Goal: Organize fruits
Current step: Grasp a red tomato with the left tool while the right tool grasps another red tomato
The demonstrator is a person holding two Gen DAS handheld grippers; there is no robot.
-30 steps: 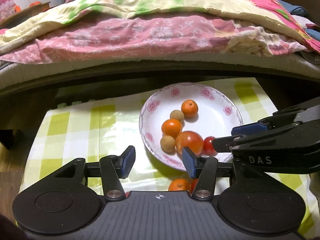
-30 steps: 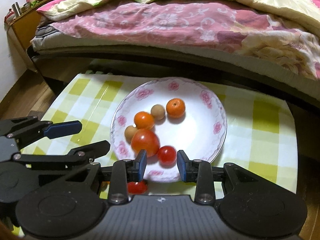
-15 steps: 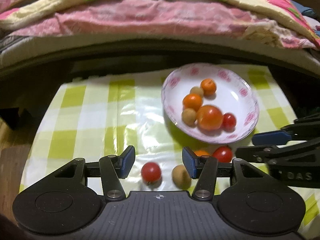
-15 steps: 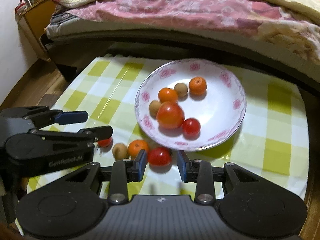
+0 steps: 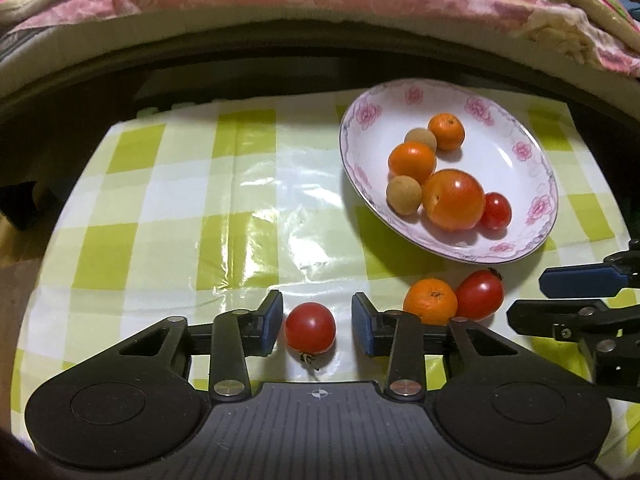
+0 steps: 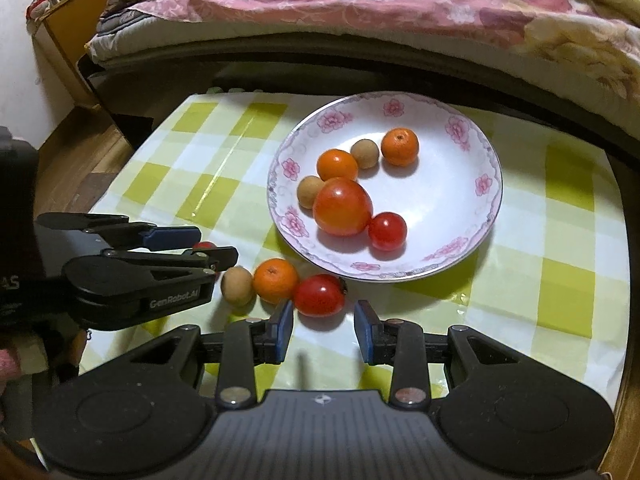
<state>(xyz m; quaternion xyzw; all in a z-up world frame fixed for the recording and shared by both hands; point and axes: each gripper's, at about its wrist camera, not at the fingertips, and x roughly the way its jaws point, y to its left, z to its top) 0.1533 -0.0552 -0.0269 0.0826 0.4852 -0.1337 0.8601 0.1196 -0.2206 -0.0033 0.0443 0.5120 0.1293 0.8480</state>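
Down on the low worktop (image 5: 168, 200), covered with a green-and-white checked cloth, both tools sit near the front edge. The left tool (image 5: 316, 326) has its blue pads spread, and a small red tomato (image 5: 310, 327) lies on the cloth between them, with a sliver of space on either side, so nothing is pinched. The right tool (image 6: 323, 330) is spread as well, its pads just short of a second red tomato (image 6: 319, 295) that rests in front of the gap and is not gripped.

That second tomato touches a small orange (image 6: 276, 280) on its left, and a brown longan (image 6: 237, 286) sits just beside the orange, the three forming a row close to the near rim of the plate.

The white plate (image 6: 460, 168), edged with pink flowers, stands toward the far right of the cloth. Inside it, a large orange-red tomato (image 6: 342, 206) leans against a cherry tomato (image 6: 387, 231); two more oranges (image 6: 337, 165) (image 6: 400, 147) and two more longans (image 6: 365, 153) (image 6: 310, 191) cluster behind and beside it.

Beyond the worktop runs a bed (image 6: 360, 0) with a pink floral quilt.
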